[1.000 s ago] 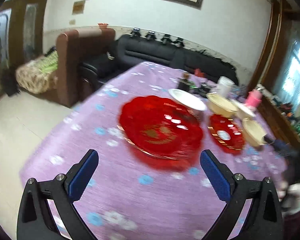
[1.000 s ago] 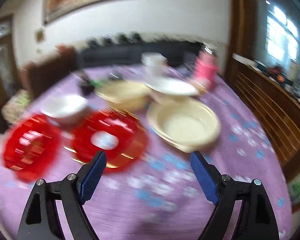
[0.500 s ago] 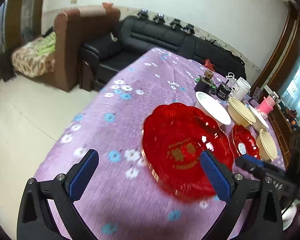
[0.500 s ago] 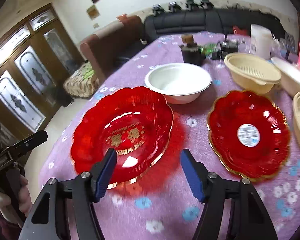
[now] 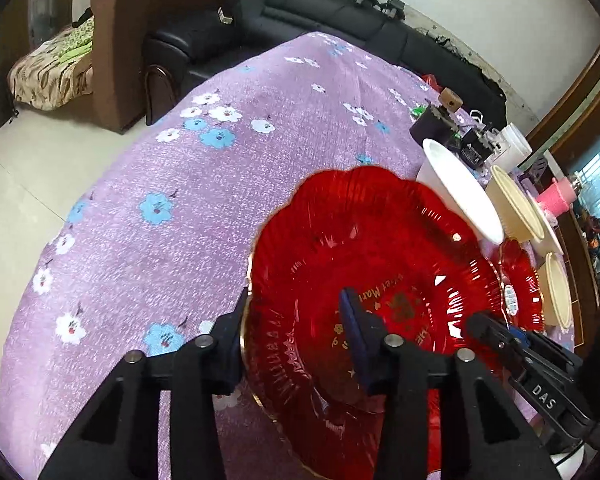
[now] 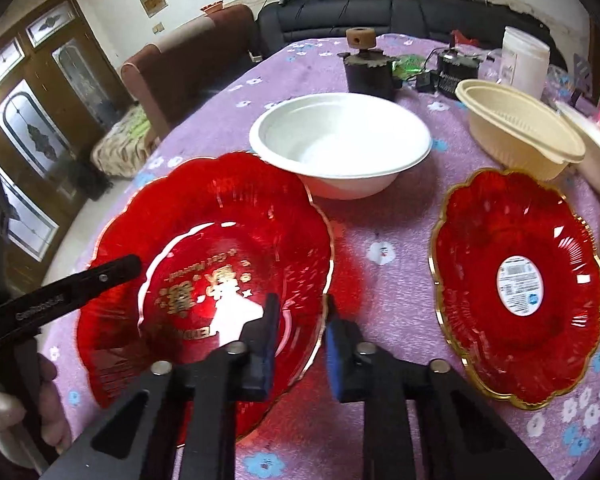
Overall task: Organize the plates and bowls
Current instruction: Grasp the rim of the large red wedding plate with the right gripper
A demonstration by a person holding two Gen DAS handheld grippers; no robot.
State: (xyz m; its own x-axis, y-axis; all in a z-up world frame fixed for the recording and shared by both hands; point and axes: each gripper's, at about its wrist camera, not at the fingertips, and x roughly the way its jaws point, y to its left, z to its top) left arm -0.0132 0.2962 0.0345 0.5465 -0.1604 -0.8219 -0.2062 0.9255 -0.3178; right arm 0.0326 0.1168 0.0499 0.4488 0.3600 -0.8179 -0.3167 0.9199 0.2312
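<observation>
Black leather sofa point(image 5: 340, 20) at 12 o'clock along white wall point(image 5: 500, 12); brown armchair point(image 5: 120, 40) at 10 (patterned blanket point(image 5: 48, 72) beside). Pale tile floor point(image 5: 40, 168). Wooden glass-panel doors point(image 6: 32, 120) at 9; window light at 3.

The left gripper point(image 5: 296, 336) has its jaws drawn narrow across the near-left rim of the large red plate point(image 5: 372, 264). The right gripper point(image 6: 298, 340) pinches the same plate's near-right rim, jaws nearly closed.
</observation>
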